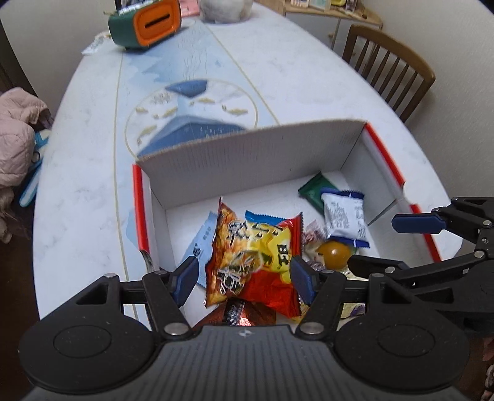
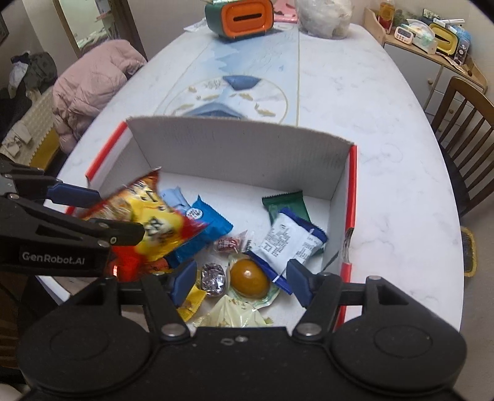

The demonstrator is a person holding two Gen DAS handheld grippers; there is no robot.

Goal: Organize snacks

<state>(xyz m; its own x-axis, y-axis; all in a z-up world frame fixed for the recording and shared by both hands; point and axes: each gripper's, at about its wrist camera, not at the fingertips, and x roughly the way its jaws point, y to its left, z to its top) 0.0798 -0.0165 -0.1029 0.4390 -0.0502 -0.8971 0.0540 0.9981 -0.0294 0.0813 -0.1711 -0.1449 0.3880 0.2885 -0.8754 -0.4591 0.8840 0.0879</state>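
Note:
A white cardboard box (image 1: 247, 163) (image 2: 231, 148) with red edges holds several snacks. My left gripper (image 1: 244, 279) (image 2: 120, 212) hangs open over it. A blurred red and yellow snack bag (image 1: 256, 256) (image 2: 148, 216) lies between its jaws, with a gap at the left pad. My right gripper (image 2: 242, 282) (image 1: 373, 243) is open above an orange jelly (image 2: 248, 277) (image 1: 335, 254) and a silver foil candy (image 2: 213, 279), gripping nothing. A green packet (image 2: 285, 203), a white and blue packet (image 2: 290, 237) and a blue packet (image 2: 203, 219) lie on the box floor.
The box sits on a white table (image 1: 278, 77) with a blue runner. A green and orange tissue holder (image 2: 240, 18) and a white bag (image 2: 324, 15) stand at the far end. A wooden chair (image 2: 463, 123) is on the right and a pink jacket (image 2: 92, 83) on the left.

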